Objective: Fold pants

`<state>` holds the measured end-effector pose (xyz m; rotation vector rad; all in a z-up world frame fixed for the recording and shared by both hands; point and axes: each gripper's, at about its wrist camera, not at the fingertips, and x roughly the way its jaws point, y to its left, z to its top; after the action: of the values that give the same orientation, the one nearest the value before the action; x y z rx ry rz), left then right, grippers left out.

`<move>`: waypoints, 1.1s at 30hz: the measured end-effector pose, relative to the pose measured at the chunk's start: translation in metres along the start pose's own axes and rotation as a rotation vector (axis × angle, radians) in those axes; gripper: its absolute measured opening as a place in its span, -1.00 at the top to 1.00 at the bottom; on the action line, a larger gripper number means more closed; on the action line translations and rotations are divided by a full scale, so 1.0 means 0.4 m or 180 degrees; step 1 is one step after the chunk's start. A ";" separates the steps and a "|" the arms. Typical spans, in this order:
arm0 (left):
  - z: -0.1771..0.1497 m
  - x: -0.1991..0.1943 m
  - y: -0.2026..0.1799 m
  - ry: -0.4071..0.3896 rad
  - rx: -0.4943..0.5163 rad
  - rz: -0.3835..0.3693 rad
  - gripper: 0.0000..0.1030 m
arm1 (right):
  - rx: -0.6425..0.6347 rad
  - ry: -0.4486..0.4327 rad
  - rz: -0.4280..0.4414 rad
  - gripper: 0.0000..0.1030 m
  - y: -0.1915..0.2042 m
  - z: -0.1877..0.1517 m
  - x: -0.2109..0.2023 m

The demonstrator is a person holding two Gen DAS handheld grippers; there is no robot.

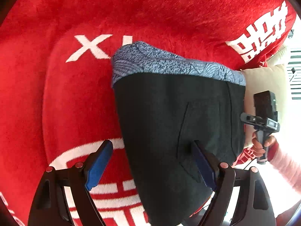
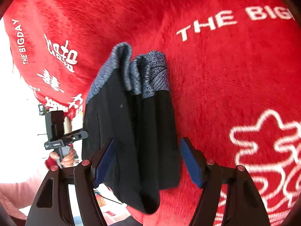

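Note:
Folded black pants (image 1: pixel 169 113) with a blue-grey patterned waistband (image 1: pixel 160 62) lie on a red blanket (image 1: pixel 56 94). My left gripper (image 1: pixel 151 145) is open just above them. One blue pad (image 1: pixel 99 165) hangs over the blanket and the other pad (image 1: pixel 203 167) over the black cloth. In the right wrist view the pants (image 2: pixel 131 131) show as a narrow stack with the waistband (image 2: pixel 154 75) at the far end. My right gripper (image 2: pixel 148 141) is open and straddles this stack, its right pad (image 2: pixel 190 162) clear of the cloth.
The red blanket (image 2: pixel 225 84) bears white letters and symbols and covers the whole surface. A cream cushion (image 1: pixel 263 79) lies past its right edge. A hand (image 1: pixel 263 146) holds the other gripper's handle beside the pants; in the right wrist view a hand (image 2: pixel 65 156) does the same.

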<state>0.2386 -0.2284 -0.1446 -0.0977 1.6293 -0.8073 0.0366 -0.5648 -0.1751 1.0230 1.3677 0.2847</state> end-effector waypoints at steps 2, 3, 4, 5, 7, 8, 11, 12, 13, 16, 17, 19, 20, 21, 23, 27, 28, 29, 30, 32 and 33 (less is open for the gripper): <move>0.010 0.012 0.000 -0.0015 -0.0025 -0.0055 -0.67 | 0.0004 0.0036 0.0140 -0.43 -0.004 0.015 0.018; 0.014 0.021 0.001 -0.0015 -0.0039 -0.0082 -0.67 | 0.0013 0.0037 0.0176 -0.46 -0.004 0.022 0.023; 0.015 0.027 0.000 -0.0018 -0.0047 -0.0098 -0.67 | 0.0025 0.0041 0.0194 -0.46 -0.006 0.027 0.028; 0.015 0.035 -0.005 -0.0038 -0.0051 -0.0092 -0.67 | 0.0060 0.0061 0.0178 -0.44 -0.007 0.032 0.035; 0.011 0.035 -0.010 -0.0090 -0.0046 -0.0069 -0.66 | 0.0130 0.0078 0.0127 -0.37 -0.010 0.032 0.035; 0.008 0.033 -0.018 -0.0136 -0.0022 -0.0065 -0.47 | 0.0140 0.0079 0.0097 -0.22 -0.008 0.030 0.035; 0.002 0.022 -0.047 -0.0220 0.0083 -0.0007 -0.28 | 0.0147 0.0009 0.0063 0.08 0.010 0.021 0.026; -0.001 0.015 -0.052 -0.0239 0.0103 0.0003 -0.25 | 0.0168 -0.0016 0.0076 0.16 0.010 0.020 0.022; -0.002 0.009 -0.056 -0.0250 0.0104 0.0007 -0.19 | 0.0193 -0.0041 0.0107 0.17 0.011 0.017 0.019; -0.007 -0.011 -0.071 -0.0291 0.0138 0.0020 -0.11 | 0.0221 -0.0096 0.0150 0.22 0.023 0.010 0.012; -0.009 -0.017 -0.077 -0.0303 0.0148 0.0021 -0.11 | 0.0219 -0.0107 0.0163 0.23 0.026 0.008 0.009; -0.015 -0.031 -0.090 -0.0331 0.0143 -0.0006 -0.11 | 0.0208 -0.0129 0.0196 0.25 0.035 0.004 0.001; -0.018 -0.037 -0.094 -0.0337 0.0137 -0.0028 -0.11 | 0.0204 -0.0129 0.0204 0.25 0.043 0.001 -0.001; -0.022 -0.044 -0.102 -0.0339 0.0143 -0.0045 -0.11 | 0.0197 -0.0123 0.0206 0.25 0.049 -0.002 -0.001; -0.035 -0.060 -0.117 -0.0338 0.0174 -0.0037 -0.11 | 0.0176 -0.0092 0.0221 0.25 0.063 -0.017 -0.004; -0.070 -0.094 -0.153 -0.0360 0.0217 -0.0040 -0.11 | 0.0170 -0.0100 0.0268 0.25 0.089 -0.051 -0.019; -0.080 -0.102 -0.159 -0.0366 0.0219 -0.0038 -0.11 | 0.0172 -0.0106 0.0281 0.25 0.094 -0.062 -0.023; -0.090 -0.110 -0.166 -0.0373 0.0227 -0.0026 -0.11 | 0.0175 -0.0109 0.0295 0.25 0.100 -0.074 -0.028; -0.105 -0.120 -0.171 -0.0374 0.0246 0.0000 -0.11 | 0.0180 -0.0111 0.0308 0.25 0.106 -0.090 -0.033; -0.127 -0.125 -0.183 -0.0368 0.0262 0.0053 -0.11 | 0.0185 -0.0113 0.0317 0.25 0.115 -0.119 -0.039; -0.143 -0.128 -0.184 -0.0361 0.0266 0.0080 -0.11 | 0.0187 -0.0111 0.0315 0.25 0.116 -0.128 -0.039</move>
<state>0.1724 -0.2333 -0.0615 -0.0625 1.4855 -0.8348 0.0047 -0.5275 -0.1242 1.1417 1.3024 0.3003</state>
